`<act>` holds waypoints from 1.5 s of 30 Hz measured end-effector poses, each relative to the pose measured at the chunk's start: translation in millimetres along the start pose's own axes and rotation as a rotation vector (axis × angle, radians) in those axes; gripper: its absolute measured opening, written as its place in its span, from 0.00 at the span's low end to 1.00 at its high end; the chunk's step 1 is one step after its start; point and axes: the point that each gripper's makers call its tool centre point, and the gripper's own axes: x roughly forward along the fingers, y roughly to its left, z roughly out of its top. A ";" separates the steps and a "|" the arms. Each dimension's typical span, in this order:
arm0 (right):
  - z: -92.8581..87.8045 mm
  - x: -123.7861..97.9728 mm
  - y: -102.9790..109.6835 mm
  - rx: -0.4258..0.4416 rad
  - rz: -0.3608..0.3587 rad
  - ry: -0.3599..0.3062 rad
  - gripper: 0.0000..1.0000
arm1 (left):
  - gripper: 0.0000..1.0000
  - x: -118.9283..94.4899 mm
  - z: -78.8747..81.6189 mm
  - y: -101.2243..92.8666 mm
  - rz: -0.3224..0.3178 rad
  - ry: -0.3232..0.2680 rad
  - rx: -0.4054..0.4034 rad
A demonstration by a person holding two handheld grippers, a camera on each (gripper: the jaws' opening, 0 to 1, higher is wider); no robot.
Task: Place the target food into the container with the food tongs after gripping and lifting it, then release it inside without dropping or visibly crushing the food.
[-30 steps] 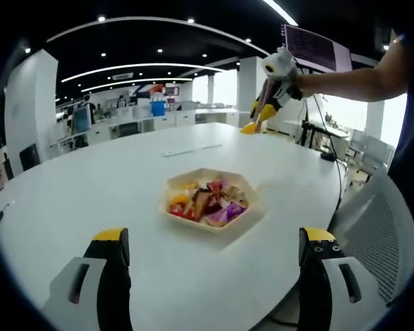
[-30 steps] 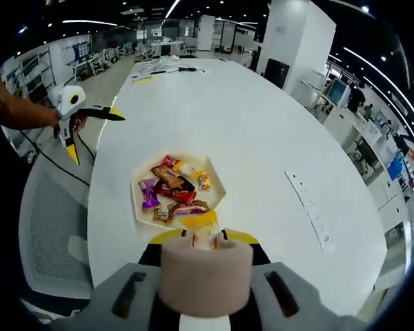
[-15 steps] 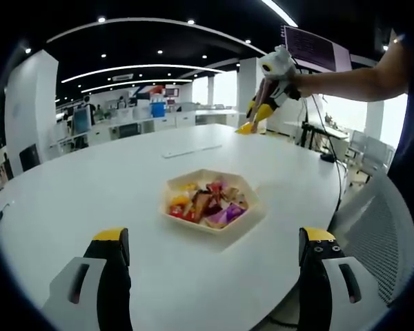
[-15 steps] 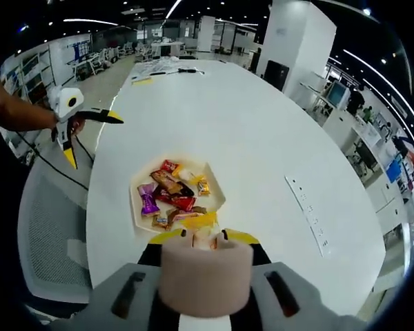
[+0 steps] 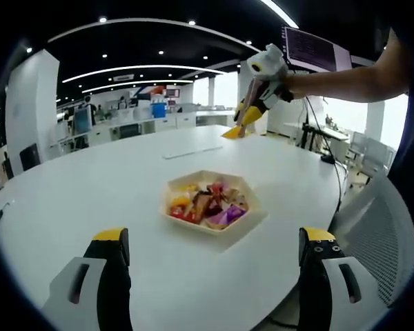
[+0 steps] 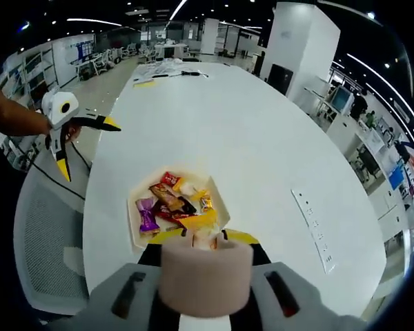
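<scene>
**Holding a yellow piece above the table, clear of the tray**

Carrying position: the right gripper [image 6: 203, 238] has its jaws drawn close on a yellow piece [image 6: 201, 221], apparently a wrapped sweet, which sticks out past the jaw tips. In the left gripper view this gripper [image 5: 243, 117] is raised well above the white table [image 5: 90, 186], with the piece [image 5: 231, 132] hanging from its tips. The height probably keeps the load off the surface during transfer.

Container: a hexagonal tray [image 5: 167, 186] of wrapped sweets sits on the table. In the right gripper view the piece overlaps the tray's near rim [image 6: 132, 227]. The left gripper view shows it well apart from the tray, so release is judged premature.

Idle side: the left gripper [image 5: 214, 236] is spread wide and holds nothing. It stays back from the tray, probably to leave the approach free.
</scene>
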 end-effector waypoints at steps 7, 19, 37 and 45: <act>19.1 16.7 0.3 -0.006 0.006 -0.020 0.18 | 0.99 -0.4 0.2 0.2 0.003 0.000 0.000; 36.3 40.7 3.8 -0.043 0.032 -0.011 0.19 | 0.99 -0.5 0.2 3.4 0.018 -0.001 -0.004; 41.9 34.7 1.4 -0.032 0.014 -0.074 0.22 | 0.99 0.1 -1.5 2.4 0.010 0.005 -0.010; 46.1 21.6 1.5 -0.022 -0.016 -0.164 0.22 | 0.99 0.9 -2.5 0.4 0.002 0.012 -0.011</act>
